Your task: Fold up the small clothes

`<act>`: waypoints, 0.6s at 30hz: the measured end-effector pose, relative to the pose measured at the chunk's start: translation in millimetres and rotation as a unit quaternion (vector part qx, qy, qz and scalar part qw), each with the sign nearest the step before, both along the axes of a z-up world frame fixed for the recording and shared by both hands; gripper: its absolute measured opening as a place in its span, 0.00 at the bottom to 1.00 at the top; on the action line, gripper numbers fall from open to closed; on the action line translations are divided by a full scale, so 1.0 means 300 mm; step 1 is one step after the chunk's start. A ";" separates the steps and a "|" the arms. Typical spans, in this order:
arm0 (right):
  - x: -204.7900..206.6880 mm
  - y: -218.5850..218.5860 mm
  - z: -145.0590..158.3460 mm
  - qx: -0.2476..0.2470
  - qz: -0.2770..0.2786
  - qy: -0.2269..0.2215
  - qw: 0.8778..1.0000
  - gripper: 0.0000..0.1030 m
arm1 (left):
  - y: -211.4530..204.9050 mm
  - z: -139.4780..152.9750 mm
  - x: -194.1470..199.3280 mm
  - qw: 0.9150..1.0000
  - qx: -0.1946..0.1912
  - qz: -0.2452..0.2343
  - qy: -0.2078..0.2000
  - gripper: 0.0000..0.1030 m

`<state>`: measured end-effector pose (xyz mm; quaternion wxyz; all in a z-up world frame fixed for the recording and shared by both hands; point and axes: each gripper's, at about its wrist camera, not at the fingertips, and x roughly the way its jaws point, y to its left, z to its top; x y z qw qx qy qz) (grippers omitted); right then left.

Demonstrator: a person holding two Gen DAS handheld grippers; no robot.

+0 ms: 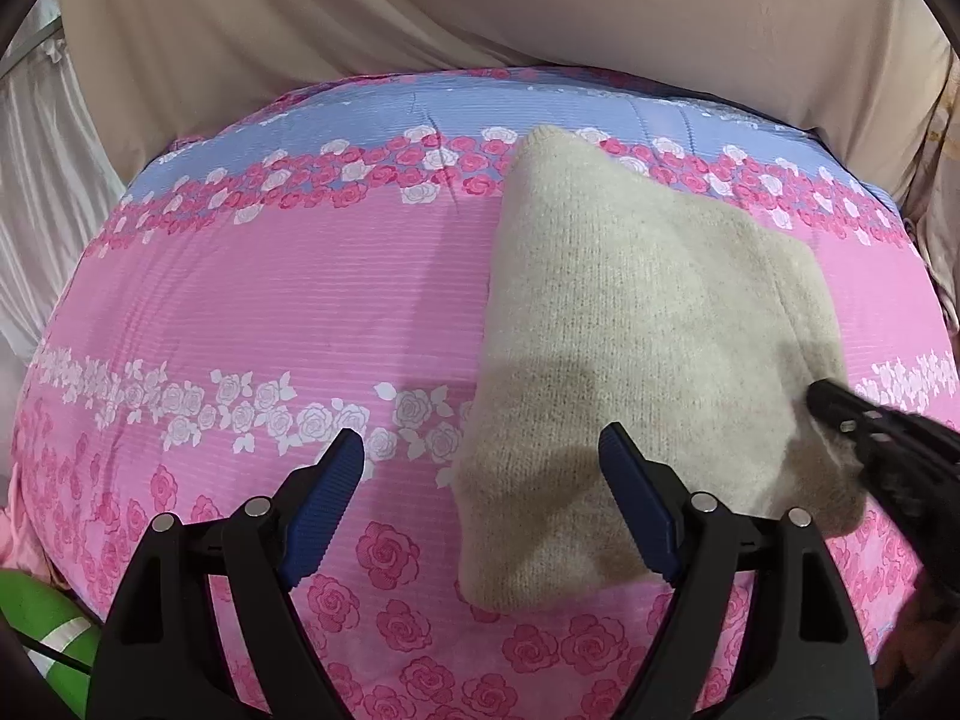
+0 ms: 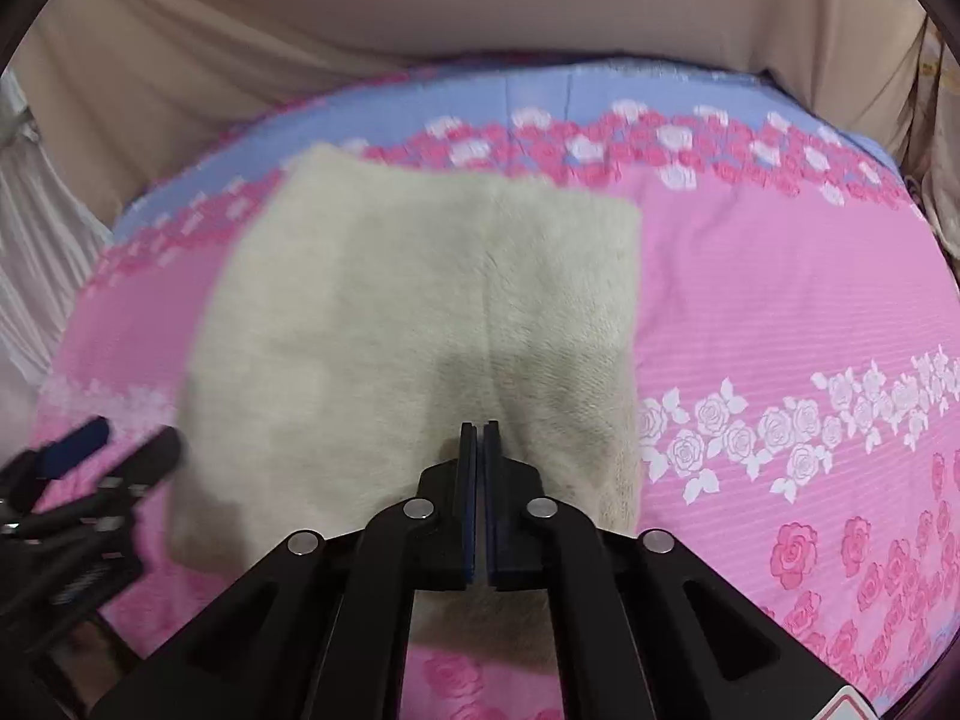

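Pink bedspread [image 1: 270, 300] lies bare left of sweater [image 1: 630, 330]; left fingers [image 1: 348, 456] spread, right fingers [image 2: 474, 450] pressed together.

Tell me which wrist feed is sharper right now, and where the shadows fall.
Left wrist view: sharp, knit texture clear on the beige garment, left gripper shadowing its near part. Right wrist view: motion-blurred, right gripper casting a dark patch ahead; both bulge with fisheye.

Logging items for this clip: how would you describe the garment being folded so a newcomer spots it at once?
Start from the pink rose-print bedspread that fills both views. On it lies a cream knitted garment, folded into a rough rectangle. It is the only plain, fuzzy, unpatterned piece lying on the floral cover.
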<state>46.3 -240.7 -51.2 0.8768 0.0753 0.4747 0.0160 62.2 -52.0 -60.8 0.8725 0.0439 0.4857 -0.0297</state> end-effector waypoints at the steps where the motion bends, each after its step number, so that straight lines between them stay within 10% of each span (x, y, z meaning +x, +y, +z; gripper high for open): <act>1: -0.023 0.005 0.026 -0.004 0.002 -0.012 1.000 0.04 | 0.005 0.001 -0.002 1.000 -0.003 0.002 0.001 0.76; 18: -0.270 -0.015 0.045 -0.021 -0.094 -0.052 0.994 0.63 | 0.012 0.034 -0.054 0.999 0.019 0.019 -0.025 0.76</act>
